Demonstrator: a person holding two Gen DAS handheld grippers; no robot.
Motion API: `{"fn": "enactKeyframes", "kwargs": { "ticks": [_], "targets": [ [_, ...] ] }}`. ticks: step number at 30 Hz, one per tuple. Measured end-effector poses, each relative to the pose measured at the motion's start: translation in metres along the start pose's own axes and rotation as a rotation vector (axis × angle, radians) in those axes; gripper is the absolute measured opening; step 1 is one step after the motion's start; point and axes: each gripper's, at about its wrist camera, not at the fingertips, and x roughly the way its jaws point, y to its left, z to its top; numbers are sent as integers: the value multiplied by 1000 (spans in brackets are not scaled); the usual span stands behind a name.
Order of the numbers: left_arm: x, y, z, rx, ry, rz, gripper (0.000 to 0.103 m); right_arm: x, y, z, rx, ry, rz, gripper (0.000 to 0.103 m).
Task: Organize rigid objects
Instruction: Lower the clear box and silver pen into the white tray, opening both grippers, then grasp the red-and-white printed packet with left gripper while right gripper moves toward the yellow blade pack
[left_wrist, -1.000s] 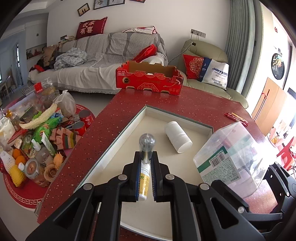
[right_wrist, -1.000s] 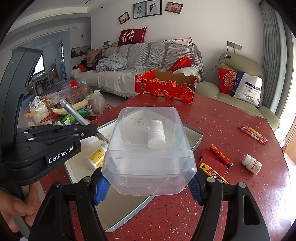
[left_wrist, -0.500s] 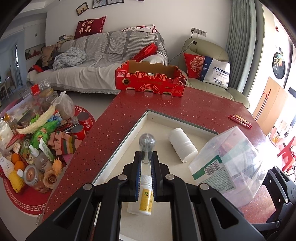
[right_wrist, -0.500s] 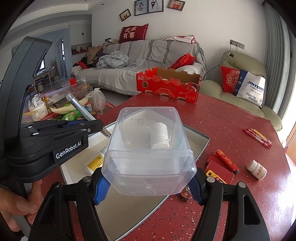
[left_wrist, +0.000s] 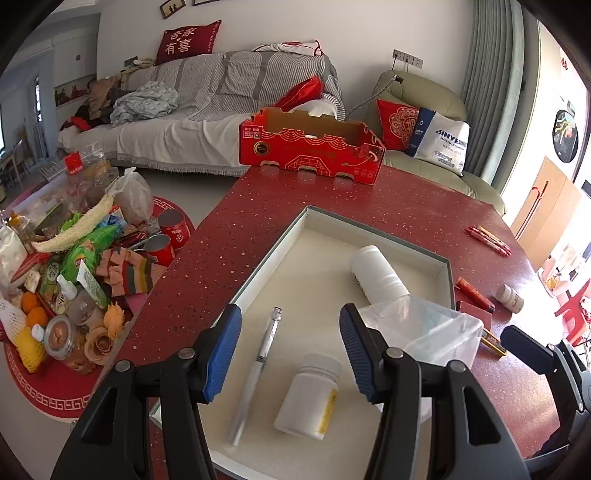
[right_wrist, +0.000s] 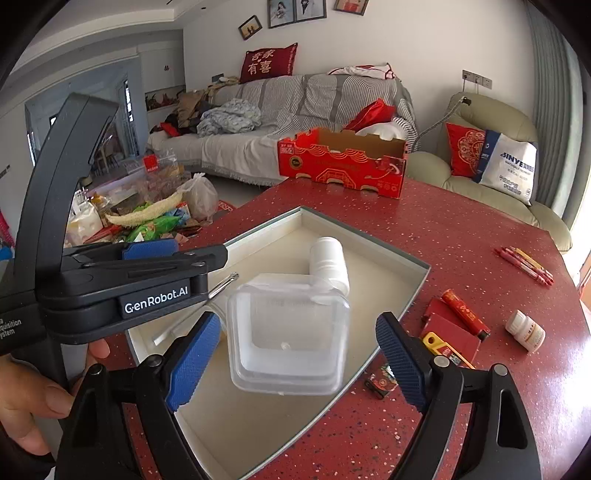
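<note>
Jaws of both grippers, left (left_wrist: 290, 350) and right (right_wrist: 291, 356), have just been opening, released; pen (left_wrist: 255, 373) and clear container (right_wrist: 290, 339) lie in tray (left_wrist: 445, 266), container at pen's 3 o'clock, presumably sorted.

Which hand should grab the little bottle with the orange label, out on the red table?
Probably the right. The small bottle lies on the table just past the right gripper, whose open jaws have just let go of the clear box. The left gripper hangs over the tray.
</note>
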Motion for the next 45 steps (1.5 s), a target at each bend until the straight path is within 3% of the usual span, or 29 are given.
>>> {"fn": "enactKeyframes", "kwargs": {
  "ticks": [6,14,18,21,31,35,41,45],
  "targets": [
    [-17,-23,-14,14,-2,-35,59,-30,-43,-27,36,-9,-97,87],
    [-43,-111,-44,153,4,-152,59,-39,-147,-67,161,104,-241,87],
    [-32,-156,-61,221,60,-222,59,-37,-186,-77,199,148,-257,87],
    [-9,-176,-69,243,115,-193,59,-37,-203,-83,217,165,-255,87],
    [44,-198,-71,300,188,-146,59,-16,-210,-87,201,239,-160,88],
    [55,-199,-64,308,173,-116,61,-14,-205,-87,179,249,-170,89],
    [69,-203,-60,363,161,-45,63,-18,-214,-88,222,226,-117,92],
    [73,-207,-60,365,155,-70,62,-19,-215,-88,227,223,-111,92]
  ]
}}
